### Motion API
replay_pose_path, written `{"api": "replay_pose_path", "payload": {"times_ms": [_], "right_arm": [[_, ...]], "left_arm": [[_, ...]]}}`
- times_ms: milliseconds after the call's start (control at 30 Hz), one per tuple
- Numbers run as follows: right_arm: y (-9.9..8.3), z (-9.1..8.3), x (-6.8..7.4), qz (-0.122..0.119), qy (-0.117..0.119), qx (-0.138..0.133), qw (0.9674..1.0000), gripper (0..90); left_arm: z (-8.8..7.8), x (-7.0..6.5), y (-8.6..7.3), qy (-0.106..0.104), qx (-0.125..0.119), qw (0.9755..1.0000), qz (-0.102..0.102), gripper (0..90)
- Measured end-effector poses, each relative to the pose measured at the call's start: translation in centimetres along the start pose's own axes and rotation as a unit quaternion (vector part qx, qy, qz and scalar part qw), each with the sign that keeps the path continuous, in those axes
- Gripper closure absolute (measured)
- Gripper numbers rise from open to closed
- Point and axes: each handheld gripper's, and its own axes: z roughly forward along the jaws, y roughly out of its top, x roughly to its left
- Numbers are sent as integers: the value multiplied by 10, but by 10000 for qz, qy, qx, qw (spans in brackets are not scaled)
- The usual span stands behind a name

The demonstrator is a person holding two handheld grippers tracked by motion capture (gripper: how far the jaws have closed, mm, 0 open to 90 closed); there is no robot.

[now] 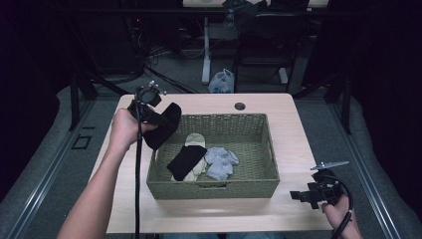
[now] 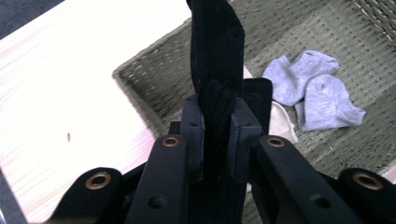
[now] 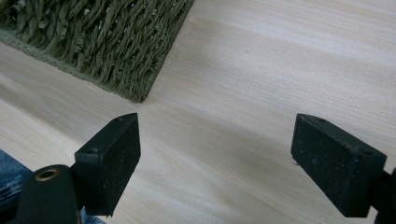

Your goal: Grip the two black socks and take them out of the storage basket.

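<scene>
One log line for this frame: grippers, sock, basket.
left gripper: shut on black sock, above basket left edge | right gripper: open, empty, over table | basket: black, cream, grey socks

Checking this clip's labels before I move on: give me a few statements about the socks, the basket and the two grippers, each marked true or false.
1. The left gripper is clamped on a black sock. True.
2. The right gripper holds a grey sock. False: its jaws stand wide apart with nothing between them, above bare table.
3. The grey socks lie inside the woven basket. True.
4. The basket holds no other black sock. False: a second black sock lies in it, across a cream sock.
5. The right gripper hovers above the basket. False: it is beside the basket's near right corner, over the table.
</scene>
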Motion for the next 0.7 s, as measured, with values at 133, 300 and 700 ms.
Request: {"api": "replay_pose_path", "payload": {"times_ms": [133, 300, 700], "right_arm": [[0, 0, 0, -8, 3, -8, 10000, 156], [0, 0, 0, -2, -3, -17, 10000, 157], [0, 1, 0, -13, 4, -5, 10000, 158]], "left_arm": [[-6, 8, -6, 25, 4, 10000, -82, 797], [-14, 18, -15, 105, -36, 9997, -201, 797], [-22, 35, -37, 215, -93, 9987, -462, 797]]}}
